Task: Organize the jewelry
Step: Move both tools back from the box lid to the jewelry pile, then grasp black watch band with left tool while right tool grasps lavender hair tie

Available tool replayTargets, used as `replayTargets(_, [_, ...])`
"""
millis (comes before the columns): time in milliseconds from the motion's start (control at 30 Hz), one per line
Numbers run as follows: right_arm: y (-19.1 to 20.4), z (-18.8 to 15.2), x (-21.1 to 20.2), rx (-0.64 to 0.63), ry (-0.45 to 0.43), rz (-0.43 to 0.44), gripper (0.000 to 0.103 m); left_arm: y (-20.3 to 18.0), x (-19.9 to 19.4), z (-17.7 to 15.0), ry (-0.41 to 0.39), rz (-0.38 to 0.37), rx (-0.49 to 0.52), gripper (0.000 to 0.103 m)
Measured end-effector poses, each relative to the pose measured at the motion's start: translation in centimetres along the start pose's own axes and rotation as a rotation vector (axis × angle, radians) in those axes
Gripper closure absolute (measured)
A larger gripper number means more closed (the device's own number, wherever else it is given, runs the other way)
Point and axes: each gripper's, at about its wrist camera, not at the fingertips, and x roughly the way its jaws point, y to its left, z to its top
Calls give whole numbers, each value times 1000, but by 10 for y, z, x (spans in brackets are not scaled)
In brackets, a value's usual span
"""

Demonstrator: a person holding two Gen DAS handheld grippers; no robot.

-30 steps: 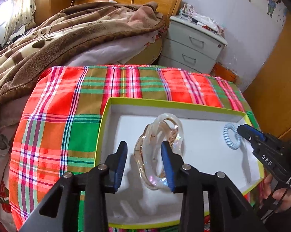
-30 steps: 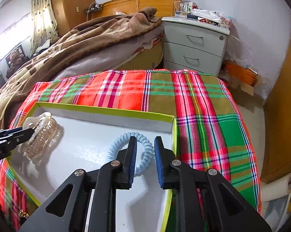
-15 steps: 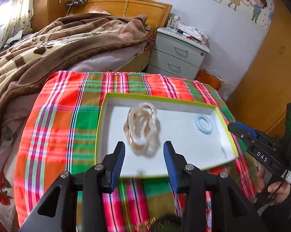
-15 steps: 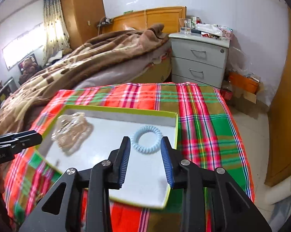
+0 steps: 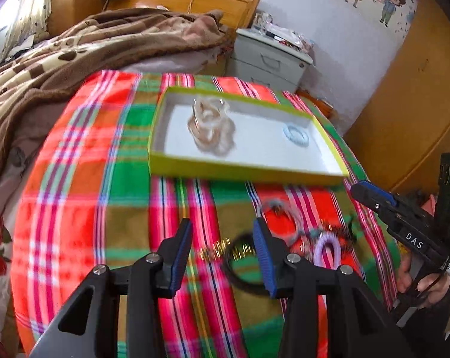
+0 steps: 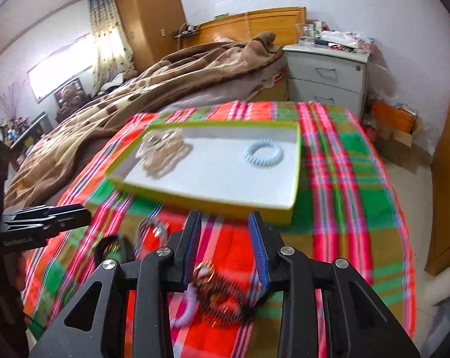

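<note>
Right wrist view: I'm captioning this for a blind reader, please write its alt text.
An open, empty right gripper hovers over tangled jewelry on a plaid cloth. Beyond it, a yellow-edged tray holds a blue coil hair tie and a clear hair claw.

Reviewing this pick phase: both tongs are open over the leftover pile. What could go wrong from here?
1. The purple hair tie and dark spring clip lie tangled under the right tongs; closing may lift both.
2. Left tongs straddle a black ring and gold chain; thin, blurred, easy to miss.
3. The tray is close; a snag could nudge it.
</note>
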Motion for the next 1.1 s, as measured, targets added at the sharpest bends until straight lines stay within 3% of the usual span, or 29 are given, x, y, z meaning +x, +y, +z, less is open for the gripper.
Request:
replayTargets(333, [16,-32,-5,-51,30,25,69,-6,0,-33,45,-24,-17,59])
replayTargets(667, [27,-45,1,-91,68,14,69,-8,4,-36,57,-48,-72,59])
replayTargets(1100, [32,-46,14,-124,105,-17,69,-8,18,-33,61,57,-89,60])
